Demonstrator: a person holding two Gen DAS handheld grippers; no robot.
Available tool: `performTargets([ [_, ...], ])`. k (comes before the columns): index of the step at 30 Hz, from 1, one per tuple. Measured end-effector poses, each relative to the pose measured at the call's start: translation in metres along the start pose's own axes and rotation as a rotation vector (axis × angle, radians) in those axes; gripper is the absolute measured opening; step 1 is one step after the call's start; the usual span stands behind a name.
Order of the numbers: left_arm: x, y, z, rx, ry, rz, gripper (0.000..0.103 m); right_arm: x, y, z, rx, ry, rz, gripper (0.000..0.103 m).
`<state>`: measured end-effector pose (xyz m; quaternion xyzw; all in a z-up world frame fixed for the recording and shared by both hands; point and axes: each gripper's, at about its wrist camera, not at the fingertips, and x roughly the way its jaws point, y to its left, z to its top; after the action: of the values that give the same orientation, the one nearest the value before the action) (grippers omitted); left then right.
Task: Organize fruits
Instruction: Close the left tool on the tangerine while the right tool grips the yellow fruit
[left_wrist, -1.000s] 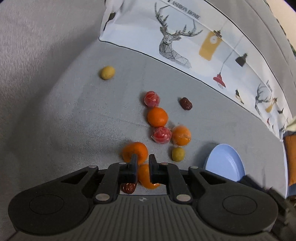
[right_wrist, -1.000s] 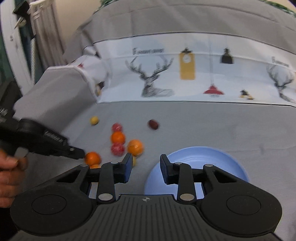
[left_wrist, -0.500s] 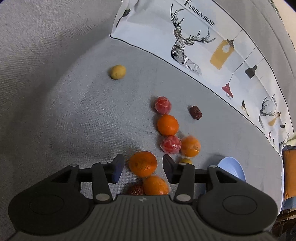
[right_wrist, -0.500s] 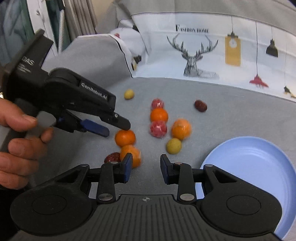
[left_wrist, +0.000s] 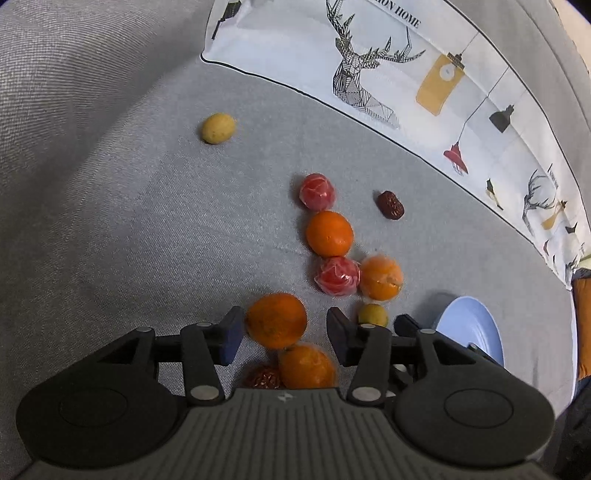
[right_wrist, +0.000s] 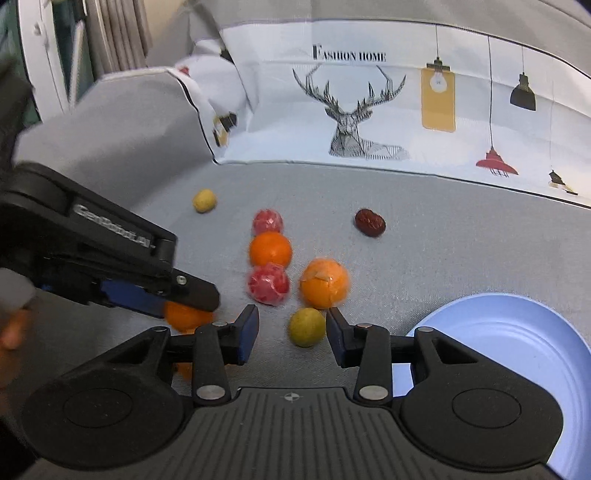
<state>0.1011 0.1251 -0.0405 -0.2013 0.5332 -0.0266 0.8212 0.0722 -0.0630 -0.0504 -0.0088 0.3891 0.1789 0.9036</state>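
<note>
Fruits lie scattered on a grey sofa seat. My left gripper (left_wrist: 284, 330) is open with an orange (left_wrist: 276, 320) between its fingers, touching the left one; another orange (left_wrist: 308, 366) and a red date (left_wrist: 263, 376) lie just below. My right gripper (right_wrist: 291, 332) is open around a small yellow-green fruit (right_wrist: 306, 326). Beyond are a wrapped orange (right_wrist: 324, 282), two wrapped red fruits (right_wrist: 267, 283) (right_wrist: 267, 221), an orange (right_wrist: 270, 249), a dark date (right_wrist: 370, 222) and a yellow fruit (right_wrist: 204, 200). A blue plate (right_wrist: 509, 332) sits at the right.
A white cushion with a deer print (right_wrist: 351, 110) stands along the back of the seat. The grey sofa arm (right_wrist: 110, 122) rises at the left. The left gripper's body (right_wrist: 110, 251) and the hand holding it fill the left of the right wrist view.
My left gripper has opened and now brackets an orange. My right gripper has moved left and forward from over the plate to the yellow-green fruit.
</note>
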Motion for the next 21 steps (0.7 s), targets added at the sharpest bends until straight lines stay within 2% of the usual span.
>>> performTargets([
  [3, 0.003, -0.003, -0.001, 0.014, 0.015, 0.015, 0.052, 0.010, 0.001, -0.001, -0.001, 0.012, -0.011, 0.040],
  [4, 0.003, -0.004, -0.001, 0.018, 0.021, 0.019, 0.051, 0.011, 0.001, -0.001, -0.003, 0.012, -0.011, 0.032],
  [5, 0.002, -0.005, -0.001, 0.026, 0.021, 0.026, 0.044, 0.012, 0.002, -0.001, -0.006, 0.012, -0.013, 0.026],
  [6, 0.001, -0.008, -0.001, 0.035, 0.020, 0.033, 0.039, 0.011, 0.002, -0.001, -0.010, 0.007, -0.018, 0.026],
  [14, -0.027, -0.028, -0.001, 0.094, -0.038, 0.032, 0.038, -0.026, -0.010, 0.004, 0.020, -0.073, -0.013, 0.026],
  [21, -0.056, -0.051, -0.009, 0.177, -0.122, 0.019, 0.037, -0.097, -0.035, 0.031, 0.025, -0.176, 0.004, 0.026],
])
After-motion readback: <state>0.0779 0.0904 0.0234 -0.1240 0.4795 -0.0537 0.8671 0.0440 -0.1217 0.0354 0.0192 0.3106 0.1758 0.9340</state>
